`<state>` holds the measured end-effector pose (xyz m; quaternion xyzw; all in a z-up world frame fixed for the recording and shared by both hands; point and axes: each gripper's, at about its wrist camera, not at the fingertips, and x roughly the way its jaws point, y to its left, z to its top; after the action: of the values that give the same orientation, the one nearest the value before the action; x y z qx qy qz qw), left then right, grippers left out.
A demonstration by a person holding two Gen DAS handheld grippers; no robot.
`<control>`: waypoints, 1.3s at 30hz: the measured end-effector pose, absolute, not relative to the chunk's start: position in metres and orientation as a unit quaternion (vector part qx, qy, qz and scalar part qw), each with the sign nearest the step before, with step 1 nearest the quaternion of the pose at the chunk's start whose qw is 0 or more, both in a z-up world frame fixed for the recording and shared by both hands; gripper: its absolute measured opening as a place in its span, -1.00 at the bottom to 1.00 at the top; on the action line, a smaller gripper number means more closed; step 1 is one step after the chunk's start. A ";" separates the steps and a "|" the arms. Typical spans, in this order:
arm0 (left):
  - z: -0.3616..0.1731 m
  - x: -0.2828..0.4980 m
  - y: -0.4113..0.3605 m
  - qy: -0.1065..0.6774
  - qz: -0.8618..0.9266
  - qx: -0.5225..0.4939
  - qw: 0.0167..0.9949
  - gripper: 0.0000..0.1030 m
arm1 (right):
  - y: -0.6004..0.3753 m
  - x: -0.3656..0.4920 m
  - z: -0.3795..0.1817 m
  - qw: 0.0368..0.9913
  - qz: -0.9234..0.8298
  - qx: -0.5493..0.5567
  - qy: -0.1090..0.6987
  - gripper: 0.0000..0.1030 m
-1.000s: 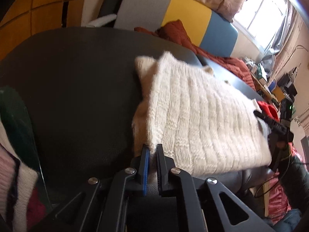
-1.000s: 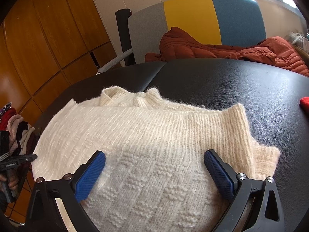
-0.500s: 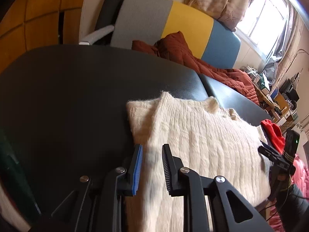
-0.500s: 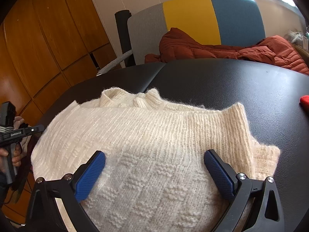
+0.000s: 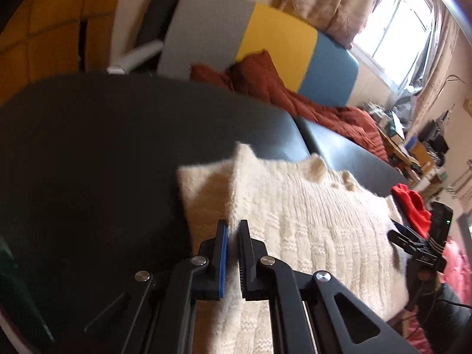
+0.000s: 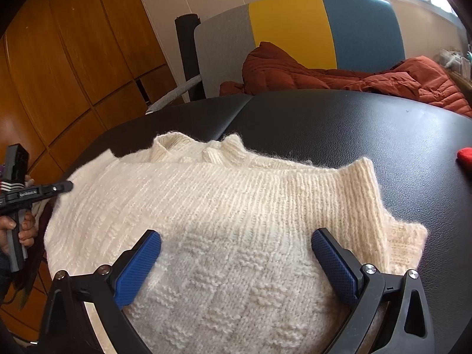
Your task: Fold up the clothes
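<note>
Since half a second ago my left gripper has drawn its fingers in from a loose gap until they pinch a raised edge of the cream knit sweater near its left side, while the right gripper has stayed put, spread wide with its blue pads resting apart on the knit. Folded into a rough rectangle, the sweater lies on the black padded table, collar toward the rust-red quilted jacket on the grey, yellow and blue sofa, and a red cloth sits near the table's right edge.
</note>
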<state>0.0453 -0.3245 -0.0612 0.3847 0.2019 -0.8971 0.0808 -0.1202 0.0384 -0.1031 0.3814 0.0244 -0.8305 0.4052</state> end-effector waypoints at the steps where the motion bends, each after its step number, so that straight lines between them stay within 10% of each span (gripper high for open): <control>1: -0.062 0.047 -0.324 0.198 -0.898 0.382 0.093 -0.90 | 0.038 -0.120 -0.103 0.404 -0.831 0.382 0.026 1.00; 14: -0.068 0.045 -0.302 0.136 -0.896 0.382 0.179 -0.81 | 0.034 -0.118 -0.103 0.398 -0.835 0.379 0.036 1.00; 31: -0.069 -0.056 -0.203 0.026 -0.899 0.437 -0.011 -0.59 | 0.035 -0.117 -0.103 0.396 -0.836 0.378 0.032 1.00; 39: -0.077 -0.072 -0.202 0.013 -0.911 0.411 0.018 -1.00 | 0.032 -0.112 -0.103 0.382 -0.844 0.375 0.037 1.00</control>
<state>-0.0722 -0.2025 -0.0775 0.4113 0.0134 -0.9112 0.0184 -0.1125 0.0323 -0.1025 0.3749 0.0369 -0.8437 0.3825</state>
